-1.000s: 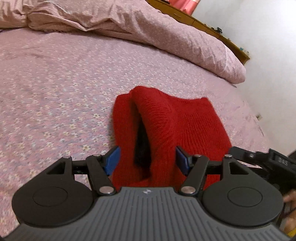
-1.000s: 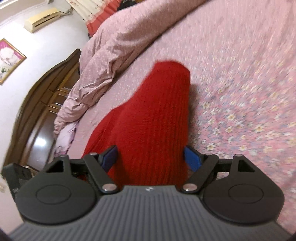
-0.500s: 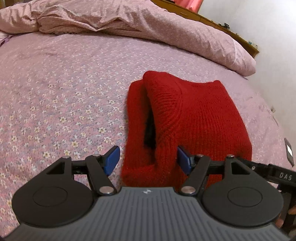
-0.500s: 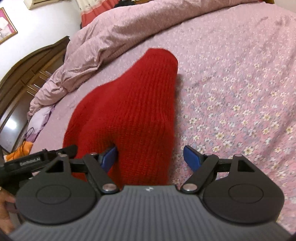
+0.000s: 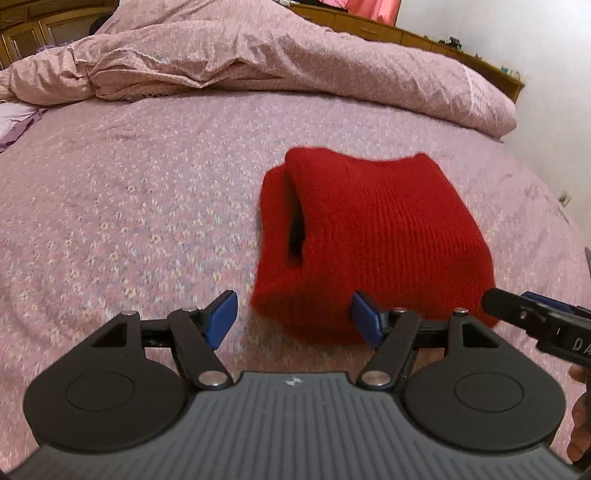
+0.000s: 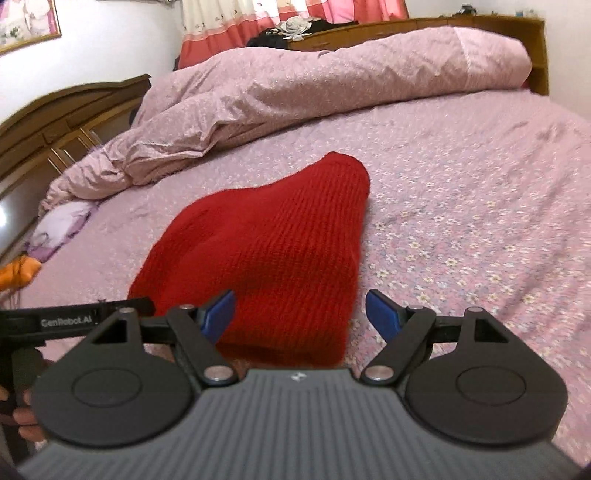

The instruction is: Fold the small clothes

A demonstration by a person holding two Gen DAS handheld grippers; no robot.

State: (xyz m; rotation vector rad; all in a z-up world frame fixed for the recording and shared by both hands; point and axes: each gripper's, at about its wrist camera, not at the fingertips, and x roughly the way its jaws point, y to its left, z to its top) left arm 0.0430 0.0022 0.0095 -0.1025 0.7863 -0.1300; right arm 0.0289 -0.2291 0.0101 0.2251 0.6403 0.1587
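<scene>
The red knit garment lies folded on the flowered bedsheet, just ahead of both your grippers and touching neither.

Left wrist view: the garment sits ahead and right of your left gripper. Its near edge lies between the blue fingertips but beyond them. This view shows a dark slit along the garment's left side, where the top layer folds over the lower one. Your right gripper enters at the right edge, close to the garment's near right corner; whether they touch cannot be told.

Right wrist view: the slit is hidden. The garment shows as one ribbed surface, wide near your right gripper and narrowing to a rounded end far ahead, slightly right. Long axis runs away from this gripper toward the crumpled quilt. Your left gripper shows at the left edge, beside the garment's near left corner.

Both grippers: jaws spread wide, nothing between them.

Surroundings: quilt bunched along the far side of the bed, with a wooden headboard behind it. A lilac cloth and something orange lie far left of the right gripper. Nothing lies between either gripper and the garment.
</scene>
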